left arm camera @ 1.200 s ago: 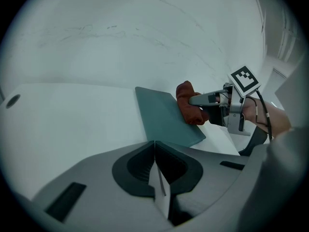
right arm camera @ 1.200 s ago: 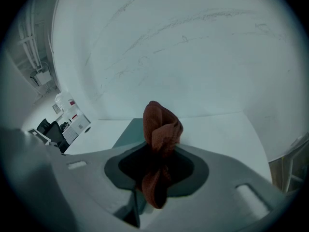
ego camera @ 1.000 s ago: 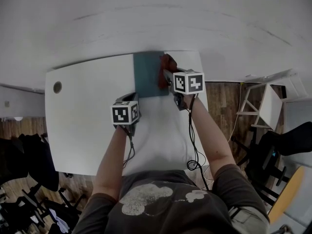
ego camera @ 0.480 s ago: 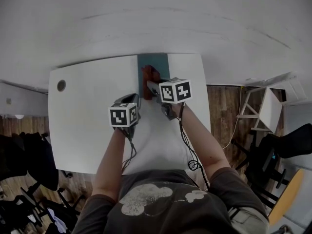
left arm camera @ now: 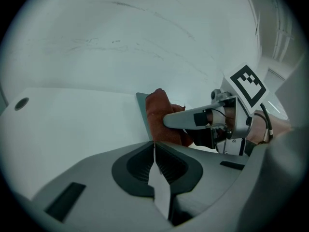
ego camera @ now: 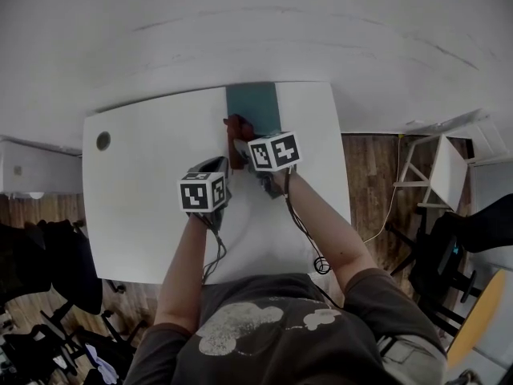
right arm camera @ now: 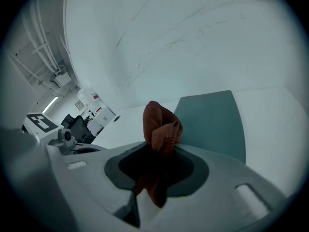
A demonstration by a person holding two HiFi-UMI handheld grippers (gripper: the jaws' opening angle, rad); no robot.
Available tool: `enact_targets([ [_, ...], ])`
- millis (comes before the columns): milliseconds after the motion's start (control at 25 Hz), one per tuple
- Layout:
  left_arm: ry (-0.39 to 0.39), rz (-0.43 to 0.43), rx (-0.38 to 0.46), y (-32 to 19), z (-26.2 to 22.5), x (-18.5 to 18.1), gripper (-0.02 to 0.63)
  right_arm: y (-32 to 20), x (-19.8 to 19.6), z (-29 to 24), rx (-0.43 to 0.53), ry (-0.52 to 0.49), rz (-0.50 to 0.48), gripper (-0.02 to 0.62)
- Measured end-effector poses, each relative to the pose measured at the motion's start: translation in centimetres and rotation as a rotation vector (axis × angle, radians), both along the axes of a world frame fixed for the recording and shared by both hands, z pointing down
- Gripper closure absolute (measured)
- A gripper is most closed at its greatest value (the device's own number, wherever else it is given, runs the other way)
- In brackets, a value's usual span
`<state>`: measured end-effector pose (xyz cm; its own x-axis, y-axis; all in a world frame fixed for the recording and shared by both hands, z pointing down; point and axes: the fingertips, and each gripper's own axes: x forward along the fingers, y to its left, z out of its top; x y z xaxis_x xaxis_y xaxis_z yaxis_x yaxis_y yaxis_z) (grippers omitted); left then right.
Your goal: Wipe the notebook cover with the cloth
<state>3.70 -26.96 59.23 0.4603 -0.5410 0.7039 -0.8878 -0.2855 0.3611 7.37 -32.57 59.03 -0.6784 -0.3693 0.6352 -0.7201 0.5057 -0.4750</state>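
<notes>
A teal notebook lies at the far edge of the white table. A rust-red cloth sits bunched over the notebook's left edge, and my right gripper is shut on it. In the right gripper view the cloth sticks up from the jaws, with the notebook to its right. My left gripper is just left of the right one, near the notebook's near-left corner, which is hidden. Its jaws are shut with nothing seen between them, and the cloth is straight ahead.
A round cable hole is in the table's far left corner. A white wall runs directly behind the table. Dark chairs stand on the wooden floor at left, and a white stand at right. Cables trail from both grippers.
My right gripper has dragged the cloth leftward across the notebook, from its right edge to its left edge. The left gripper has stayed almost where it was.
</notes>
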Motion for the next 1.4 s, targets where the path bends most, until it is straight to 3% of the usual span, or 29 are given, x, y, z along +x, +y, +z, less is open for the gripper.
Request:
enact_targets([
  [600, 0.001, 0.017, -0.011, 0.9, 0.1, 2.0, 0.601, 0.3, 7.2, 0.4, -0.007, -0.001, 0.071, 0.486],
  [1400, 0.015, 0.053, -0.008, 2.0, -0.4, 3.3, 0.601, 1.8, 13.5, 0.4, -0.008, 0.023, 0.209, 0.486],
])
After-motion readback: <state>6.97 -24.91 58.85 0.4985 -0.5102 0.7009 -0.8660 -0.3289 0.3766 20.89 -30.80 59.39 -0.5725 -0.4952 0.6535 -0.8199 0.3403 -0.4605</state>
